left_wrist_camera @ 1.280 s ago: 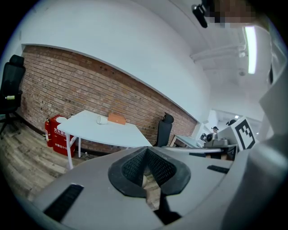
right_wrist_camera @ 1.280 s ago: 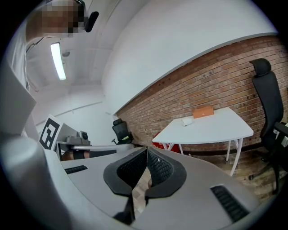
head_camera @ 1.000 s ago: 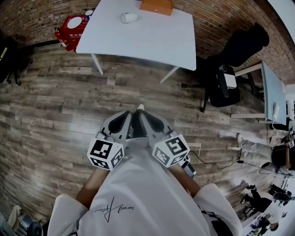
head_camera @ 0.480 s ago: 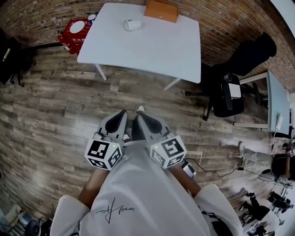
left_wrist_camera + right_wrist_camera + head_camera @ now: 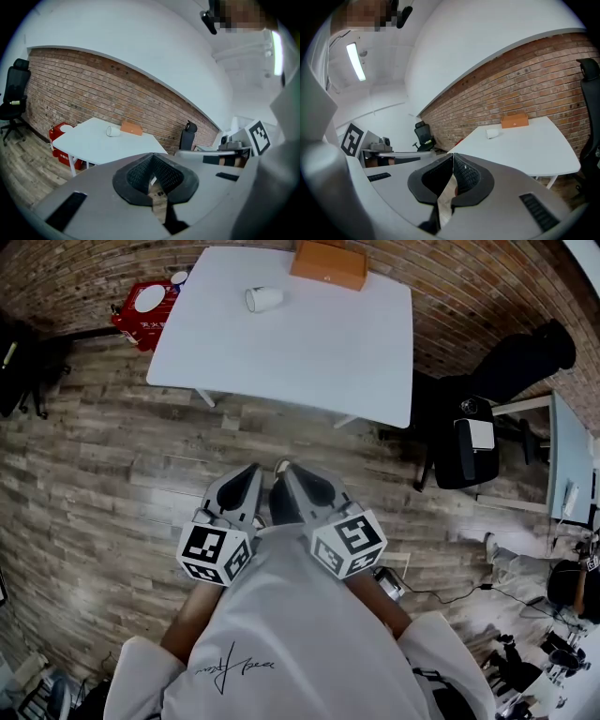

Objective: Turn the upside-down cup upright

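We hold the grey left gripper and the grey right gripper side by side close to our body, well apart from the white rectangular table. Both pairs of jaws are pressed together with nothing between them. The white paper cup lies on its side on the table's far part, near a flat orange cardboard box. A red container stands on the wooden plank floor beside the table.
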Demonstrator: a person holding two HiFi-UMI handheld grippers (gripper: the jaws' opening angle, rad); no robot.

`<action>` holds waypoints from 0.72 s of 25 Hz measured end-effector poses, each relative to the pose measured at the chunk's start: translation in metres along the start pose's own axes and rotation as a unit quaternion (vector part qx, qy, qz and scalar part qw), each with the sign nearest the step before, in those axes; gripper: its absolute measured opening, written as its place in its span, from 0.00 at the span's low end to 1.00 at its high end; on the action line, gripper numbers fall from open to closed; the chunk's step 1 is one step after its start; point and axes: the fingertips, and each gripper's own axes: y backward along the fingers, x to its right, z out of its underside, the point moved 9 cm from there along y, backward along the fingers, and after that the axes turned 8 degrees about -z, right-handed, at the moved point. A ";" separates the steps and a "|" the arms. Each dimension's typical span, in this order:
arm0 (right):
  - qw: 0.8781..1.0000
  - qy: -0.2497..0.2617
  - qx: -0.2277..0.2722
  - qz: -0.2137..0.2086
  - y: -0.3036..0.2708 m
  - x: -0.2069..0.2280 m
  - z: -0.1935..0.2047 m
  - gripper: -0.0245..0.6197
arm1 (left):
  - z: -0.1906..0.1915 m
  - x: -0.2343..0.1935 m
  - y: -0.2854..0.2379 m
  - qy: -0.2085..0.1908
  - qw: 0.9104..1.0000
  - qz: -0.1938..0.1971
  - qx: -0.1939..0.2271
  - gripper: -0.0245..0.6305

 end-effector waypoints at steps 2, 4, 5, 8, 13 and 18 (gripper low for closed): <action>1.000 0.000 -0.003 -0.003 -0.006 0.013 -0.006 0.07 | -0.004 0.000 -0.013 0.000 1.000 -0.003 -0.003 0.05; 1.000 0.000 -0.006 -0.006 -0.011 0.026 -0.012 0.07 | -0.008 -0.001 -0.027 0.000 1.000 -0.007 -0.007 0.05; 1.000 0.000 -0.006 -0.008 -0.014 0.032 -0.015 0.07 | -0.010 -0.001 -0.033 0.000 1.000 -0.009 -0.008 0.05; 1.000 0.002 -0.009 -0.013 -0.024 0.049 -0.023 0.07 | -0.018 -0.004 -0.051 -0.002 1.000 -0.018 -0.012 0.05; 1.000 0.008 -0.007 -0.024 -0.035 0.076 -0.039 0.07 | -0.031 -0.005 -0.078 -0.005 0.999 -0.033 -0.011 0.05; 0.999 0.020 -0.014 -0.035 -0.046 0.103 -0.051 0.07 | -0.040 -0.005 -0.104 -0.006 0.999 -0.049 -0.007 0.05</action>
